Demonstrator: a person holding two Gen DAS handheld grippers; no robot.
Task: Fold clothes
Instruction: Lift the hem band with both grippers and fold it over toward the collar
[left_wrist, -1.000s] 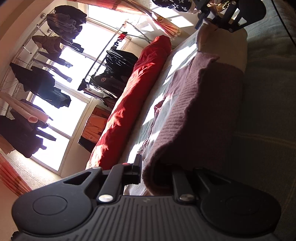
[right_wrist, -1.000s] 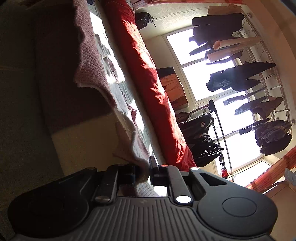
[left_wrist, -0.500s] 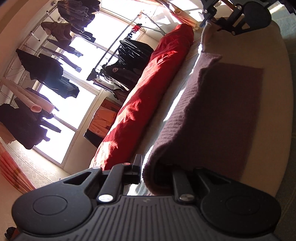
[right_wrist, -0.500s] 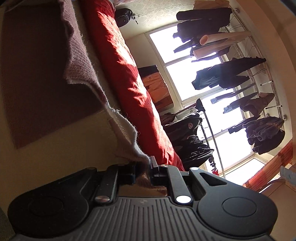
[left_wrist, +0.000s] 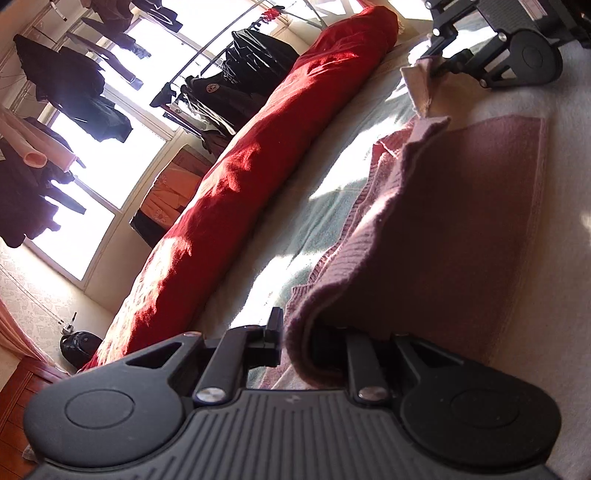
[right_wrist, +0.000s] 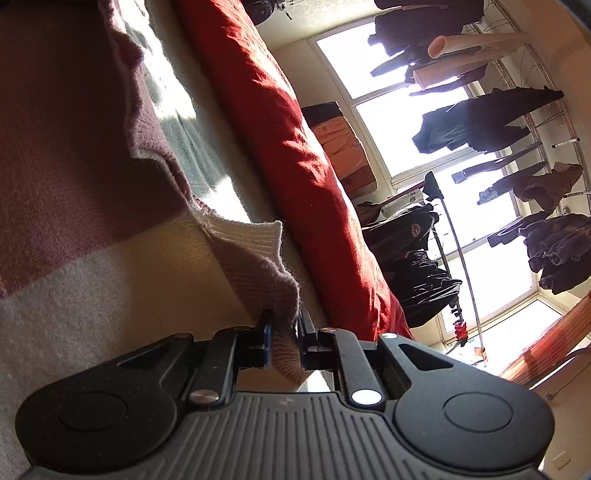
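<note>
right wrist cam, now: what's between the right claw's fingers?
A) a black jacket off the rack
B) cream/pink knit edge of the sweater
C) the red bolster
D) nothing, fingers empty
B. In the right wrist view the right claw is shut on a bunched cream and pink knit edge of the sweater; the red bolster lies beyond it, untouched.

We see a bed (left_wrist: 332, 206) with a pale green-and-white cover, sunlit in patches. On it lies a mauve-and-cream knitted sweater (left_wrist: 461, 206), and toward ten o'clock of that a long red bolster (left_wrist: 266, 162) runs along the window-side edge.
</note>
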